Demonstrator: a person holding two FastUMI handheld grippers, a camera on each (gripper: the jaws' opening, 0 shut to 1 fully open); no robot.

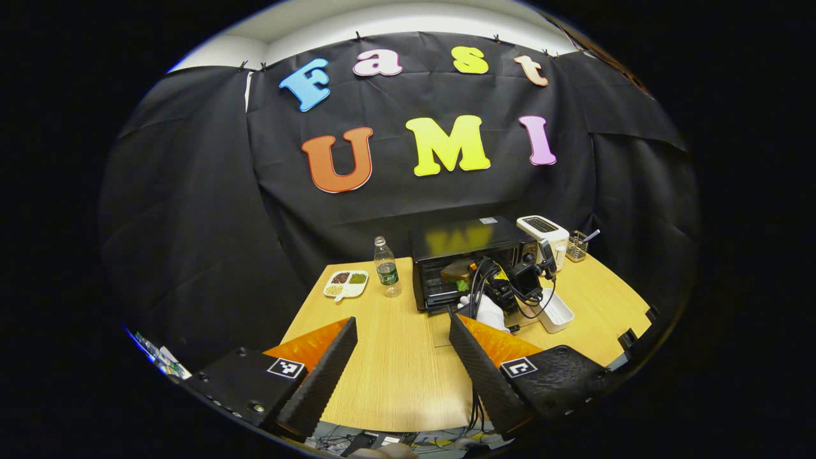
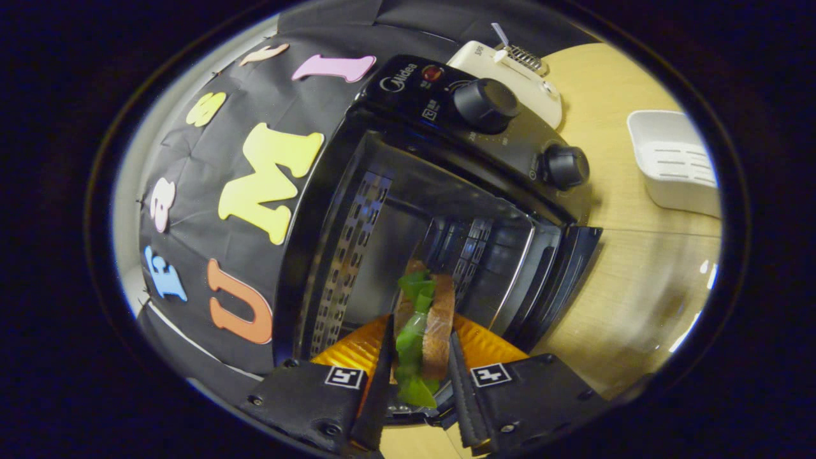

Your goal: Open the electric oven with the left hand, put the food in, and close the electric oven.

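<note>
Inside open oven (image 2: 408, 210), leafy sandwich (image 2: 424, 319)

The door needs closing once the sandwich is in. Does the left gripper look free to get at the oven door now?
Probably not yet: the left gripper is open and free, but the right gripper and a gloved hand are before the oven.

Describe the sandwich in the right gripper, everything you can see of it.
The sandwich looks like two brown bread slices with green lettuce between them, leaves poking out at both ends. It stands on edge, clamped between the fingers of the right gripper, which press on its two bread faces. It is held at the mouth of the open black oven, its far end reaching into the cavity.
</note>
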